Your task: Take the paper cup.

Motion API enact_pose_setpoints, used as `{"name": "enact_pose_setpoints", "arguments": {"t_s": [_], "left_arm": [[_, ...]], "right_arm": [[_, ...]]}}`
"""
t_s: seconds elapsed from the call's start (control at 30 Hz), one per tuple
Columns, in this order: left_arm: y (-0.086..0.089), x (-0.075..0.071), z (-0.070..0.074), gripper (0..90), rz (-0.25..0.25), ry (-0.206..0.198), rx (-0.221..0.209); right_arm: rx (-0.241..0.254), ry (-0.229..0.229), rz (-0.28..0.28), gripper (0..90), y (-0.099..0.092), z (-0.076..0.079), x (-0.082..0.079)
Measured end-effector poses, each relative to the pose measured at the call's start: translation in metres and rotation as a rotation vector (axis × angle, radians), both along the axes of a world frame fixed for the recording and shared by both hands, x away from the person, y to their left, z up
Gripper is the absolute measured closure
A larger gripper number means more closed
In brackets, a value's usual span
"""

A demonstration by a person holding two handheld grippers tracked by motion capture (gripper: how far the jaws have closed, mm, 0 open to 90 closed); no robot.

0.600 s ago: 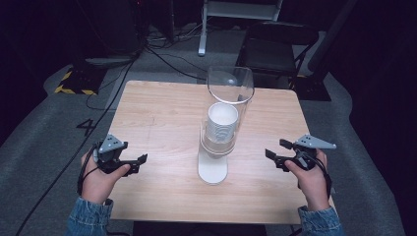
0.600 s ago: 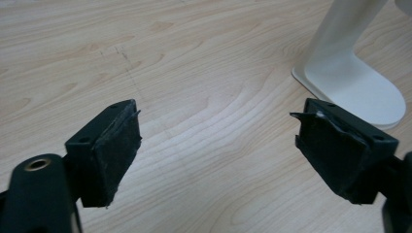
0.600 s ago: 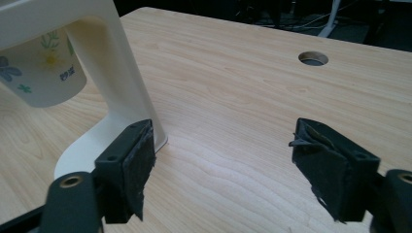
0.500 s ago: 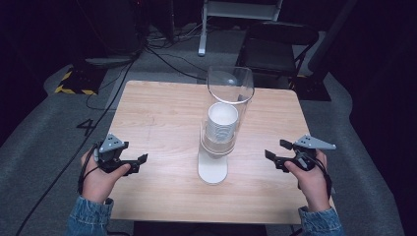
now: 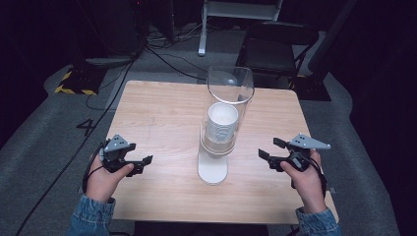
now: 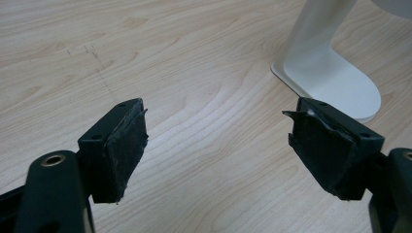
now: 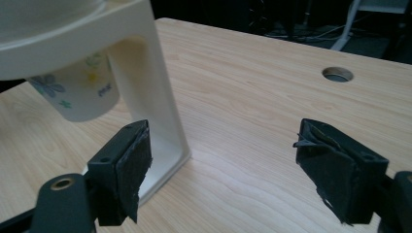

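Your left gripper (image 5: 140, 161) sits low over the near-left part of the bench (image 5: 162, 108), jaws spread wide with nothing between them; in the left gripper view only bare wood grain shows between the pads (image 6: 124, 145). Your right gripper (image 5: 269, 151) is at the near-right, jaws likewise well apart and empty, pointing toward the centre. Neither gripper touches anything.

The cup dispenser (image 5: 219, 142) stands upright at mid-bench between your two hands, well apart from both. Its white foot (image 5: 212, 169) rests flat on the wood, nearer to you than the column. A clear tube (image 5: 230, 88) rises from the top, and a stack of white paper cups (image 5: 222, 125) sits inside it. In the right gripper view the lowest cup (image 7: 77, 94), printed with small flowers, hangs out below the dispenser's ring, beside the white upright.
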State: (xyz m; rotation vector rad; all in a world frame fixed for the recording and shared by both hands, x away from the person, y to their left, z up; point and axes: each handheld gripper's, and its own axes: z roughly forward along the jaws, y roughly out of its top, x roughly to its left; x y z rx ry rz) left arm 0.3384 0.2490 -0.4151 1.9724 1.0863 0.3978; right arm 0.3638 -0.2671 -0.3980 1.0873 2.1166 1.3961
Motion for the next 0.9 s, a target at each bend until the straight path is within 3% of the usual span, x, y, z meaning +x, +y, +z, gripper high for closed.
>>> {"name": "enact_pose_setpoints", "arguments": {"t_s": [0.07, 0.33, 0.43, 0.5, 0.9], "left_arm": [[-0.001, 0.0, -0.001, 21.1, -0.004, -0.002, 0.004], [-0.003, 0.0, -0.002, 21.1, -0.006, 0.004, 0.004], [-0.003, 0.0, -0.002, 21.5, -0.014, 0.007, 0.004], [-0.003, 0.0, -0.002, 21.8, -0.014, 0.016, 0.0], [-0.005, 0.0, -0.003, 21.8, -0.023, 0.02, -0.003]], "right_arm": [[0.004, -0.002, 0.007, 20.7, 0.004, 0.0, 0.0], [-0.006, -0.005, 0.124, 16.8, 0.044, 0.002, 0.001], [-0.017, -0.013, 0.194, 16.0, 0.057, 0.002, 0.002], [-0.051, -0.028, 0.254, 15.9, 0.067, -0.001, 0.002], [-0.02, 0.009, 0.319, 15.7, 0.096, -0.008, 0.008]]}}
